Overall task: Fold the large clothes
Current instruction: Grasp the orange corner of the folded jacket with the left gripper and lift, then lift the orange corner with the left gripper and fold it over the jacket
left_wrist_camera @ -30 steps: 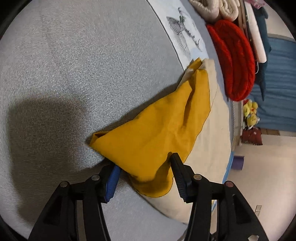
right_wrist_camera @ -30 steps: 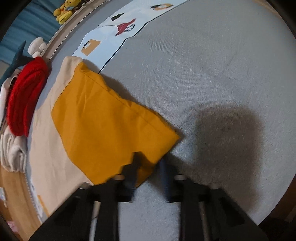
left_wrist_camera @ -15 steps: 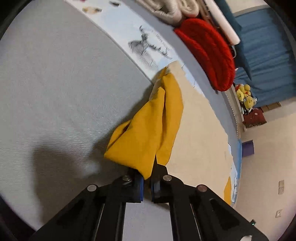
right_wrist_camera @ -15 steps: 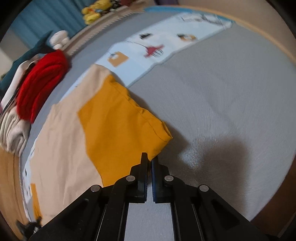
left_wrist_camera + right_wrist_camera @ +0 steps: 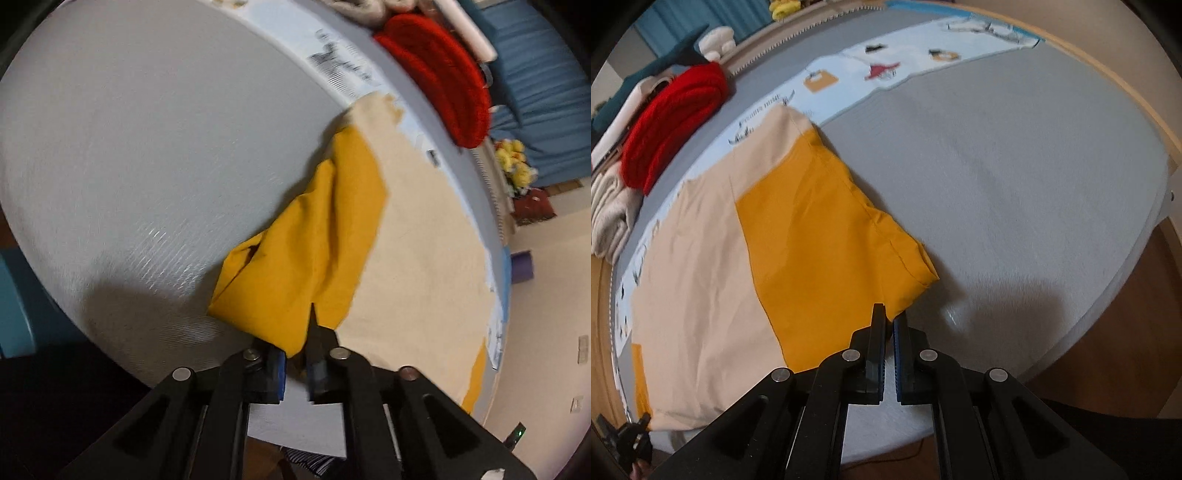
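One blurred, unreadable caption on printed sheet

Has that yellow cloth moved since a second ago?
Yes. The yellow cloth, pinched by the left gripper, has lifted off the grey bed, bunching towards the cream fabric.

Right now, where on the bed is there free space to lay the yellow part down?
The grey sheet is bare between the yellow panel and the bed's edge. The far side is crowded: a red knit and folded beige cloth.

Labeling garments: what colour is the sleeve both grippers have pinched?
Mustard yellow sleeve on a cream garment; clearest in the right wrist view.
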